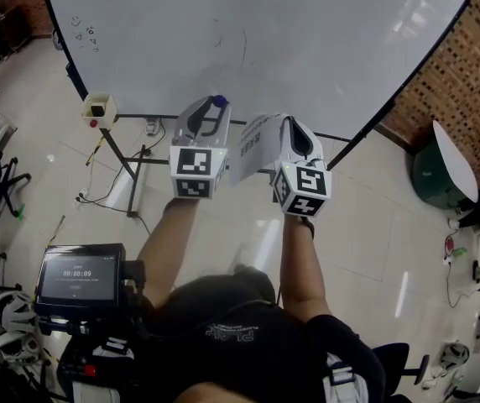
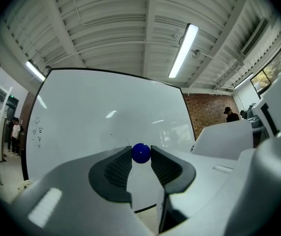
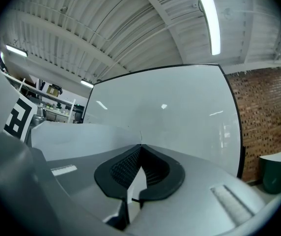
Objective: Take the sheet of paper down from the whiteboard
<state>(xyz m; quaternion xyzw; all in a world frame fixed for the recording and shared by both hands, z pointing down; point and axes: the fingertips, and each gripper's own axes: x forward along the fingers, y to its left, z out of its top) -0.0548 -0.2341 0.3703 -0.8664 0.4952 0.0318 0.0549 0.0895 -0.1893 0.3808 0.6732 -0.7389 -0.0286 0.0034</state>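
The left gripper [image 1: 215, 104] holds a small, glossy blue ball [image 2: 141, 153], probably a magnet, pinched between the tips of its dark ribbed fingers [image 2: 118, 168], which stand apart only by the ball's width. The right gripper [image 3: 141, 147] has its fingers pressed together on the white printed sheet of paper [image 1: 253, 147], whose thin edge shows between the pads. The sheet spreads leftwards from that grip into the gap between the two grippers, which are held side by side, pointing roughly level at the large black-framed whiteboard [image 1: 307, 40]. The sheet hangs in front of the board's lower edge and appears to be clear of its surface. A few faint marks show on the board, which stands on a pale tiled floor [image 1: 374, 217] beside a red brick wall [image 1: 466, 74].
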